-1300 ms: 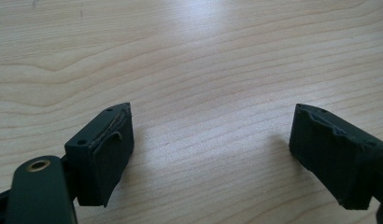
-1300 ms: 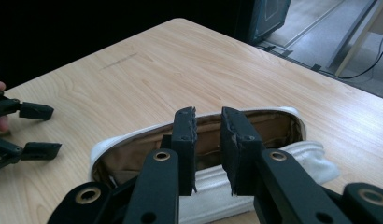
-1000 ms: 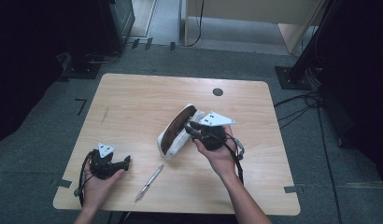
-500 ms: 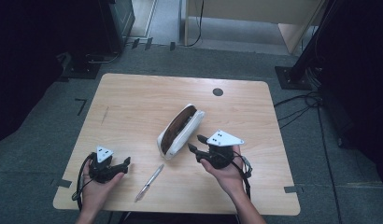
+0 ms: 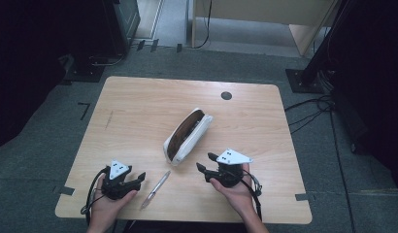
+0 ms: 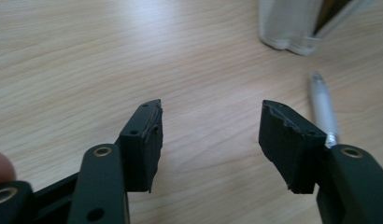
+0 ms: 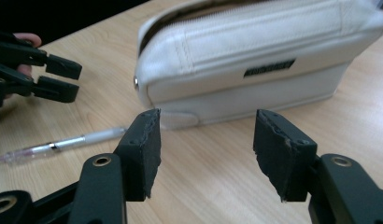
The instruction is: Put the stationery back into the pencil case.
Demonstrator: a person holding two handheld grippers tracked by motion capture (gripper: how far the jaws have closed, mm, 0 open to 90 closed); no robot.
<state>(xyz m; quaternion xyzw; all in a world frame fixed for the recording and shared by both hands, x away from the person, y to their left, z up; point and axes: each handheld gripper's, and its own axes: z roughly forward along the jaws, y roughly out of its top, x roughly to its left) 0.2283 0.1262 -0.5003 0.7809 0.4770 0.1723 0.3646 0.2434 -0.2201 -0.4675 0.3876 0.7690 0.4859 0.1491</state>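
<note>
Inside of the white zip-top fabric pencil case (image 5: 187,136) is too dark to read. Clear slim plastic pen (image 5: 156,189) lies btwn left gripper (image 5: 138,177) and right gripper (image 5: 205,163); case just ahead of right. Left jaws closing, right jaws opening, both half-open w/ nothing between.

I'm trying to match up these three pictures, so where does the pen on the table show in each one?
High view: the pen lies near the table's front edge, between the two hands.
Left gripper view: at the right, running up from behind the right finger.
Right gripper view: at the left, lying level just beyond the left finger.
Shared landmark: the white pouch, just beyond the pen's tip in every view.
</note>
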